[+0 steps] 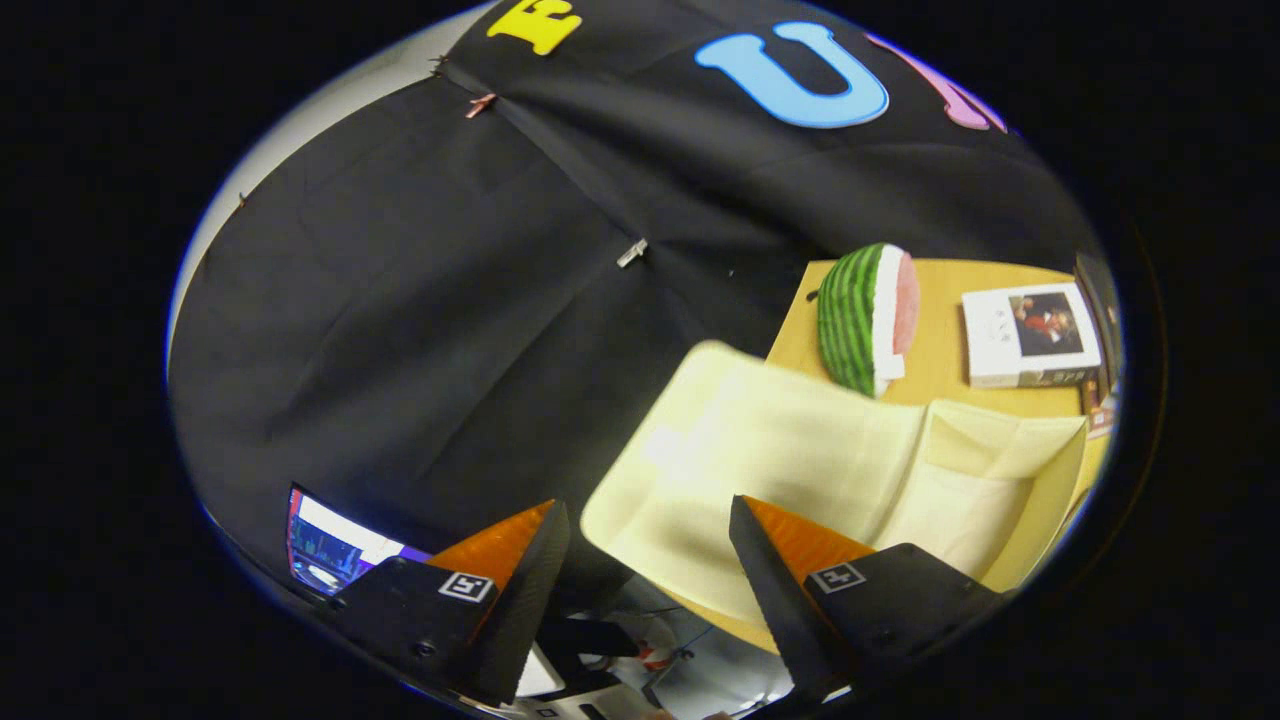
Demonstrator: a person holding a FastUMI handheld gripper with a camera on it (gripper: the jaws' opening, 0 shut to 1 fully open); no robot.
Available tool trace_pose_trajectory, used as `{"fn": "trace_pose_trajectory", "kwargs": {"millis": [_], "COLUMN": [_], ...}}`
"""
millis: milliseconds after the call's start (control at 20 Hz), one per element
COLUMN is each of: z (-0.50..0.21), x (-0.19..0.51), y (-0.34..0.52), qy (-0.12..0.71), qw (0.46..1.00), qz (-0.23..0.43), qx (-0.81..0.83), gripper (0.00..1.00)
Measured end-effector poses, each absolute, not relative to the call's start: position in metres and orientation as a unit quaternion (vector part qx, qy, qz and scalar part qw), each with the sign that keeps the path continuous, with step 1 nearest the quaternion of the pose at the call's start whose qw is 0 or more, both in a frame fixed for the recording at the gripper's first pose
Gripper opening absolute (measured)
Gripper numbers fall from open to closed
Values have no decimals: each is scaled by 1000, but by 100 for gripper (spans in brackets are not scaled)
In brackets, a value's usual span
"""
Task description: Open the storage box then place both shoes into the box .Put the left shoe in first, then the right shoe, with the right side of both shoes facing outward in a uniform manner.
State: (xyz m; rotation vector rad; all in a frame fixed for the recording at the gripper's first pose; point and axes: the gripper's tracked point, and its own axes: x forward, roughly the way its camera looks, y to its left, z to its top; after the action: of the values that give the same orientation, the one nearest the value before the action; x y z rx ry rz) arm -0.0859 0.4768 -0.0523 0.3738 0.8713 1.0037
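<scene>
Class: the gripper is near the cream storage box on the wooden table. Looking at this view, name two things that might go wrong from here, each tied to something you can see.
1. The gripper is open, nothing between its fingers, and one finger overlaps the raised lid of the storage box; a careless move might knock the lid.
2. The watermelon slice stands close behind the box on the table; pushing the box back may topple it.

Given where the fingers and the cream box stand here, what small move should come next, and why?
Probably swing the gripper toward the cream fabric storage box on the wooden table. Its fingers are apart and hold nothing, and the box lid lies partly beyond them, off to one side.
</scene>
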Motion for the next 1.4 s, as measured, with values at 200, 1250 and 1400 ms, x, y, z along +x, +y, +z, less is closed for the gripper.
{"fn": "trace_pose_trajectory", "kwargs": {"millis": [200, 1250, 1400], "z": [-38, -262, -299], "x": [-52, -39, -40], "y": [402, 20, 12], "qy": [356, 464, 495], "qw": [814, 880, 862], "qz": [437, 104, 108], "qx": [138, 19, 24], "gripper": [98, 99, 99]}}
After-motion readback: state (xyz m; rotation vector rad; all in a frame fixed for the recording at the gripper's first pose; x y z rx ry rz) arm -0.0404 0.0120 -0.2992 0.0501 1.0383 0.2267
